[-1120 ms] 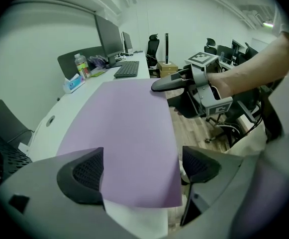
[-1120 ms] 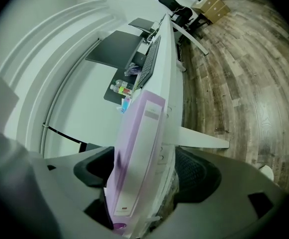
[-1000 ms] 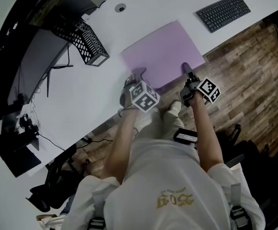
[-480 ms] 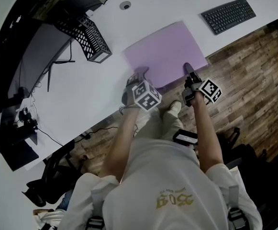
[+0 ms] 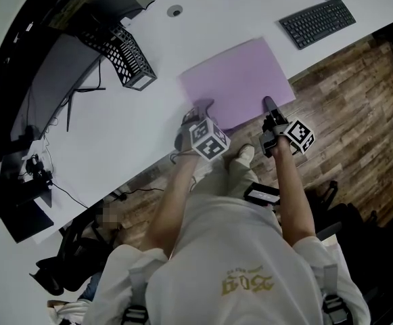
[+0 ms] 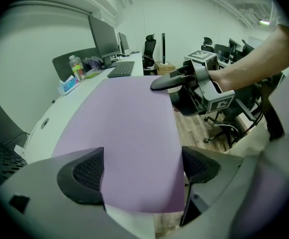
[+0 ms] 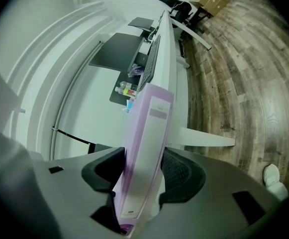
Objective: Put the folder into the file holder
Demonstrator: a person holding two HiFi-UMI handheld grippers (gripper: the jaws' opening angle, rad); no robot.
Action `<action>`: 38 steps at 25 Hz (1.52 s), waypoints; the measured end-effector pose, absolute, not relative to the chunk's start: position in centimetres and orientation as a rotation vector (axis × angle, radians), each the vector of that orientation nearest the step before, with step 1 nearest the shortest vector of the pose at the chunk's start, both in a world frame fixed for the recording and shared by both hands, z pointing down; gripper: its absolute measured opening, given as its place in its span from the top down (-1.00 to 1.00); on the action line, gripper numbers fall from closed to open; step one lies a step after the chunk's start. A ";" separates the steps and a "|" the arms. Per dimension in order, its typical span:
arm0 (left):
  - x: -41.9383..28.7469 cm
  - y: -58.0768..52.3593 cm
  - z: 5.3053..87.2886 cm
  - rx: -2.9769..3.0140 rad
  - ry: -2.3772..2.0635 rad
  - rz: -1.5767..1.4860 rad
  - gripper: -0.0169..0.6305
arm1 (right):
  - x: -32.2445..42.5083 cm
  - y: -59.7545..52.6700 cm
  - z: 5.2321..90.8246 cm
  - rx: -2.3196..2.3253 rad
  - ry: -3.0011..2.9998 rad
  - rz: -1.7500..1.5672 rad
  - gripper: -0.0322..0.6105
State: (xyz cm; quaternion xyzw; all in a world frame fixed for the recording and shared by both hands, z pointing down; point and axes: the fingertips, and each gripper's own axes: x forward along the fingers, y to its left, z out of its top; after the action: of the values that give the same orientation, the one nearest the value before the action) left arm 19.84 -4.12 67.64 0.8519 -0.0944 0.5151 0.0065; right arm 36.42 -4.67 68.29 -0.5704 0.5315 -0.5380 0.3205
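Note:
A purple folder [image 5: 237, 80] lies flat on the white desk [image 5: 149, 127], its near corner over the desk's front edge. My left gripper [image 5: 199, 107] hovers open over the folder's near left corner, and in the left gripper view the cover [image 6: 129, 128] lies beneath the spread jaws [image 6: 139, 166]. My right gripper [image 5: 269, 103] is at the near right corner. Its jaws have just been closing, and its pads now press both sides of the folder's spine [image 7: 146, 153]. The black mesh file holder [image 5: 125, 59] stands at the far left of the desk.
A keyboard [image 5: 316, 20] lies at the desk's far right and a dark monitor [image 5: 61, 87] stands at the left, with cables beside it. Wooden floor [image 5: 345, 114] runs below the desk edge. Office chairs [image 6: 219, 123] stand behind the right gripper.
The right gripper has shifted slightly along the folder's near right corner. The left gripper stays over the near left corner. The folder still lies flat.

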 end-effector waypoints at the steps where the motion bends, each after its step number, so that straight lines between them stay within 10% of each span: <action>1: 20.1 -3.8 67.6 2.671 -0.286 1.603 -0.57 | 36.7 -4.3 68.0 -1.514 1.387 -1.403 0.16; 38: 23.3 -8.6 59.4 2.805 -0.676 1.063 -0.45 | 36.1 -8.9 46.6 -1.711 1.793 -0.917 0.30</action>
State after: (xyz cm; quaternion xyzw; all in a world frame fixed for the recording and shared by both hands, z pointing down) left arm 23.33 -8.63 59.37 0.9117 -0.2197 0.3456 0.0332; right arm 36.12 -8.86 46.59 -0.6274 0.6575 -0.3363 0.2469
